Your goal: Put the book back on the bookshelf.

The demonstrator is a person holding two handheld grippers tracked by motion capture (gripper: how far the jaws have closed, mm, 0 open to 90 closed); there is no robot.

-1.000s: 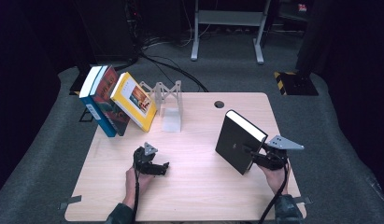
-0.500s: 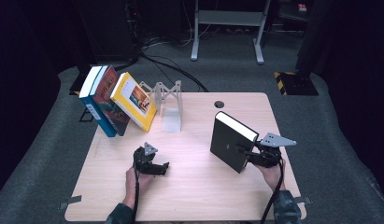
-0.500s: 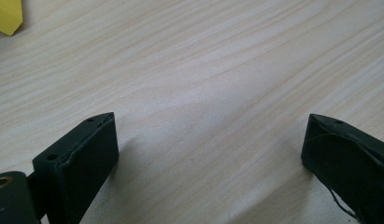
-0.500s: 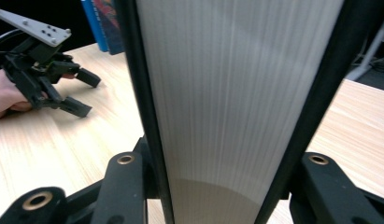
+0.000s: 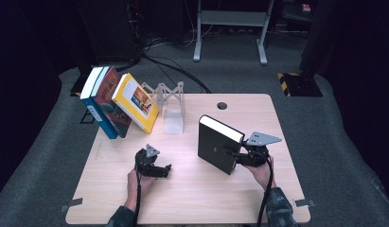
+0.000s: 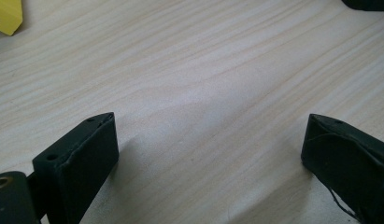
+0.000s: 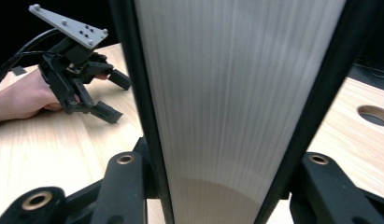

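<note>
A thick black book [image 5: 216,143] stands upright on the wooden table [image 5: 192,203], right of centre, with my right gripper [image 5: 234,156] shut on it from the right. In the right gripper view its white page edges [image 7: 236,93] run up between the two black jaws, which press on both covers. My left gripper [image 5: 164,171] rests on the table left of centre, open, with nothing between its fingers. The left gripper view has bare wood between its wide-apart jaws. The same left gripper [image 7: 103,95] appears at the upper left of the right gripper view.
A blue, a red and a yellow book [image 5: 135,101] lean together at the table's back left, beside a pale metal bookend rack [image 5: 171,101]. A round cable hole [image 5: 222,105] sits near the back edge. Dark carpet and cables surround the table.
My right gripper has carried the upright black book leftward, toward the table's middle. The left gripper has stayed where it was.
</note>
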